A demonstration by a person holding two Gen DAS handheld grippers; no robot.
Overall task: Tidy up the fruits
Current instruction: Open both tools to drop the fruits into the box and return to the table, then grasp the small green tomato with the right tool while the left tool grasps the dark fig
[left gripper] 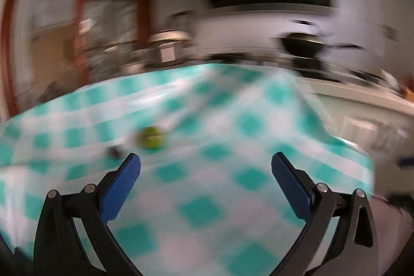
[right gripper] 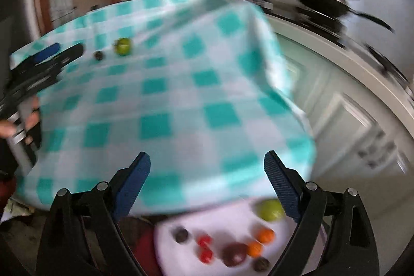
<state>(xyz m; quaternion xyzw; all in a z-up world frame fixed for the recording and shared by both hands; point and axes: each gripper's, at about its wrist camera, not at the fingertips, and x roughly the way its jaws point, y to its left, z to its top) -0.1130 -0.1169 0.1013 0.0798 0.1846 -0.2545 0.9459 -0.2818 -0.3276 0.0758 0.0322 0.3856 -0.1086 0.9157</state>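
A green fruit (left gripper: 150, 137) and a small dark fruit (left gripper: 113, 151) lie on the teal-checked tablecloth (left gripper: 207, 185), just beyond my left gripper (left gripper: 206, 164), which is open and empty. Both also show in the right wrist view: green fruit (right gripper: 123, 45), dark fruit (right gripper: 99, 55). My right gripper (right gripper: 207, 167) is open and empty above the table's near edge. Below it a white surface (right gripper: 225, 221) holds a green fruit (right gripper: 270, 209), two orange fruits (right gripper: 265, 236), red pieces (right gripper: 205, 247) and dark fruits (right gripper: 234, 254). The left gripper (right gripper: 54, 53) shows at far left.
The tablecloth (right gripper: 181, 95) hangs over the table's right edge. White cabinets (right gripper: 349, 120) stand to the right. A dark pan (right gripper: 320, 1) and kitchen clutter sit on a counter behind. A wooden-framed door (left gripper: 77, 30) is at back left. Both views are motion-blurred.
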